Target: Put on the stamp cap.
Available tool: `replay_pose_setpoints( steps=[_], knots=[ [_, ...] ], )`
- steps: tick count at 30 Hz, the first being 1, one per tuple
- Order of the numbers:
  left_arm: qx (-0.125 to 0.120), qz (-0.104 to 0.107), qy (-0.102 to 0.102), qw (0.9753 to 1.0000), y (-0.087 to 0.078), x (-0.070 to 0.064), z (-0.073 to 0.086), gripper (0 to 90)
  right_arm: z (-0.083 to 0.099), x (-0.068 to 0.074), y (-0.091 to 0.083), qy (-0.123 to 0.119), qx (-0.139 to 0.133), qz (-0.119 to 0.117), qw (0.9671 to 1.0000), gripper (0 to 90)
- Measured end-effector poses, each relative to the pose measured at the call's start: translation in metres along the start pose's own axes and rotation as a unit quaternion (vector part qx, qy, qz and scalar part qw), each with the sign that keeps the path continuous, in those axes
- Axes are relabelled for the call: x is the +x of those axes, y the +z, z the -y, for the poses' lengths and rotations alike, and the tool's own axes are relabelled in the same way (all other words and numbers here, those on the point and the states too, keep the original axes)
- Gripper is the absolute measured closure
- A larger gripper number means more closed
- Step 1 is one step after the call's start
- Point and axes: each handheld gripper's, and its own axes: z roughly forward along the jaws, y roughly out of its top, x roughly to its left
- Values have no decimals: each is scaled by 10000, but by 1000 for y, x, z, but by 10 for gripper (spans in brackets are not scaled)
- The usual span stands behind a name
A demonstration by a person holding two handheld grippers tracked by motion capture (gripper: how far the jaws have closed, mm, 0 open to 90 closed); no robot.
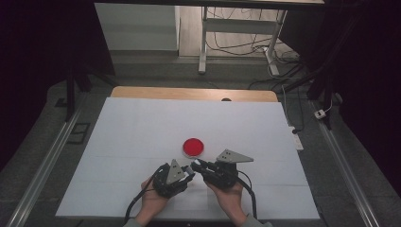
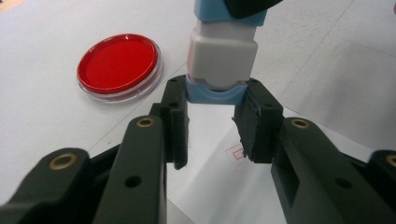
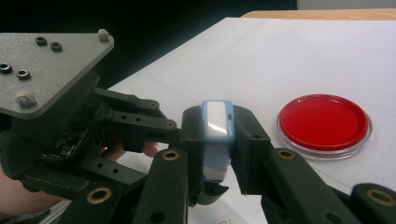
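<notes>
Both grippers meet over the near middle of the white tabletop (image 1: 142,127), close to its near edge, and share one small object between them: a blue and grey block-shaped device (image 2: 222,56) with rounded corners, smooth plastic, a pale grey body capped in light blue at each end. What it is exactly cannot be made out.

In the left gripper view the left gripper (image 2: 211,123) has its black jaws set against the two sides of the device's lower blue cap, pinching it. The upper end of the device is cut off by the frame and covered by the other gripper's dark jaw.

In the right gripper view the right gripper (image 3: 215,140) clamps the device between its ribbed black pads, a glossy grey face turned toward the camera. The lower end is hidden behind the jaws, and the left gripper's frame with its grey three-cornered plate crowds the left side, with a fingertip (image 3: 150,149) just showing through the linkage.

In the high view the device is too small and too covered by the grippers to tell.

A round red dish (image 1: 193,147) with a clear rim lies flat just beyond the grippers, apart from them.
</notes>
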Motion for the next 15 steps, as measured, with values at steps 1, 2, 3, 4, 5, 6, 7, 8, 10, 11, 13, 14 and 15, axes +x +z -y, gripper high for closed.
replay_pose_setpoints(
  steps=[1,2,3,4,5,6,7,8,10,11,13,14,15],
  knots=[
    [12,-10,19,10000,0,0,0,652,0,0,0,26,10,-39,10000,754],
    [5,-6,13,10000,0,0,0,652,0,0,1,8,11,-32,10000,754],
    [3,-14,21,10000,0,0,0,652,0,0,1,-6,15,-24,10000,755],
    [2,-27,37,10000,0,0,0,653,0,0,1,-10,16,-22,10000,755],
    [4,-34,34,10000,0,0,0,653,0,0,1,-8,17,-26,10000,755],
    [-1,-46,41,10000,0,-1,0,653,0,0,1,-2,27,-30,10000,755],
    [-25,-46,41,10000,-1,-1,0,653,0,0,1,-13,32,-38,10000,756],
    [-26,-58,55,10000,-1,-1,-1,653,0,0,1,-17,33,-51,10000,756],
    [-35,-75,75,9999,-2,-1,-1,653,0,1,1,-10,56,-64,10000,757],
    [-34,-83,82,9999,-2,-2,-1,652,1,1,2,-12,63,-59,10000,757],
    [-18,-101,100,9999,-2,-2,-1,653,1,0,3,-4,117,-66,9999,758],
    [-15,-104,100,9999,-2,-2,-1,653,1,0,3,1,121,-64,9999,758],
    [-17,-108,96,9999,-2,-2,-1,653,1,-1,3,5,133,-77,9999,758]
  ],
)
